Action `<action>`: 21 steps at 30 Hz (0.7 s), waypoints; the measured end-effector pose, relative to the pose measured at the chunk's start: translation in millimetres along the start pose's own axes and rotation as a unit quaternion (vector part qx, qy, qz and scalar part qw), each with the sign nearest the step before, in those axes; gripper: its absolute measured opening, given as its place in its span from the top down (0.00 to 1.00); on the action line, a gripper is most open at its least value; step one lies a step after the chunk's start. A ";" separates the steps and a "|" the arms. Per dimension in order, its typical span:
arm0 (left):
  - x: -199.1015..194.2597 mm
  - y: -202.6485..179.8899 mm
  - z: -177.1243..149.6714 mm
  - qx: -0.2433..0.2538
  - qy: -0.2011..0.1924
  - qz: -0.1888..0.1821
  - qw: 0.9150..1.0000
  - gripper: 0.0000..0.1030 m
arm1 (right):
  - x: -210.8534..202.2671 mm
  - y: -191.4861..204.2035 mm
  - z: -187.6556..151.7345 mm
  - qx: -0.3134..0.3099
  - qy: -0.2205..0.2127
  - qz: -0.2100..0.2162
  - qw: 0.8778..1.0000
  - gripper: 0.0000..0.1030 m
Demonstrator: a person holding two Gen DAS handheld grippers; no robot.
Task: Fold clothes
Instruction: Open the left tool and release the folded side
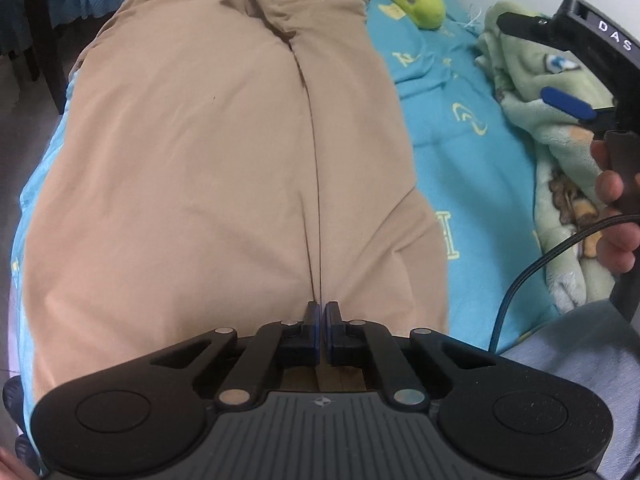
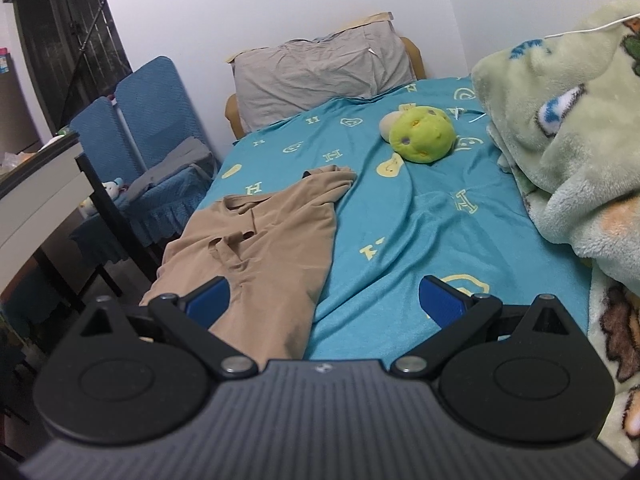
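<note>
A: What covers the bed?
B: A teal sheet (image 2: 400,216) with yellow letters and faces. A green plush toy (image 2: 420,136) lies on it near the grey pillow (image 2: 320,76) at the head.
A: And along the right side?
B: A pale green fleece blanket (image 2: 560,128), heaped up.
A: Off the bed?
B: A blue chair (image 2: 160,120) at the left, beside a dark-legged bench (image 2: 44,184).

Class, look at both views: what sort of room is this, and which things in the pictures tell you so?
Most likely a bedroom at home. A bed with a turquoise sheet fills the view, a grey pillow leans at its head, and a green plush toy and fleece blanket lie on it.
</note>
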State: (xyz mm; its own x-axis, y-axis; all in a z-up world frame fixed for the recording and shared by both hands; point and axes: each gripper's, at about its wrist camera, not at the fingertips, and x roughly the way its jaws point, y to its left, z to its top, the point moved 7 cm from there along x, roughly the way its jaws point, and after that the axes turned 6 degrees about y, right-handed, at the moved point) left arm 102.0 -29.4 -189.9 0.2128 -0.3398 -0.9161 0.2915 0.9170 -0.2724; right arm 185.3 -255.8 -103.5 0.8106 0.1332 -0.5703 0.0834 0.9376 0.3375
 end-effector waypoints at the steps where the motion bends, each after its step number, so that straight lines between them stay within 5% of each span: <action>1: -2.6 -0.4 0.9 0.000 -0.005 -0.003 1.000 0.96 | 0.0 0.9 -0.2 -0.001 0.000 0.001 1.000 0.00; 4: -18.7 0.8 2.9 0.013 -0.039 0.009 0.999 0.75 | -2.8 2.7 1.1 -0.004 -0.005 0.006 1.000 0.00; 6: -33.4 -1.2 9.6 0.025 -0.072 0.027 0.997 0.50 | -4.9 4.3 2.6 -0.003 -0.010 0.010 1.000 0.00; 10: -66.0 -10.9 32.3 0.046 -0.139 0.064 0.987 0.28 | -10.6 8.6 5.6 -0.006 -0.022 0.019 1.000 0.00; 12: -84.0 -17.5 48.4 0.042 -0.175 0.080 0.980 0.04 | -14.7 10.3 7.6 -0.008 -0.030 0.023 0.999 0.00; 15: -113.5 -22.8 70.5 0.035 -0.234 0.096 0.967 0.00 | -20.7 12.4 10.5 -0.009 -0.042 0.029 0.999 0.00; 21: -129.3 -24.4 107.8 0.036 -0.279 0.130 0.951 0.00 | -25.9 15.2 8.4 -0.017 -0.049 0.040 0.998 0.00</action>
State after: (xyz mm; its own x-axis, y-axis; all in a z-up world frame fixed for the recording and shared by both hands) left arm 167.9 -30.3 -33.1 0.7424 -0.1798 -0.6453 0.2202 0.9753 -0.0185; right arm 170.5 -247.7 -77.3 0.8664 0.1785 -0.4664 -0.0033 0.9359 0.3522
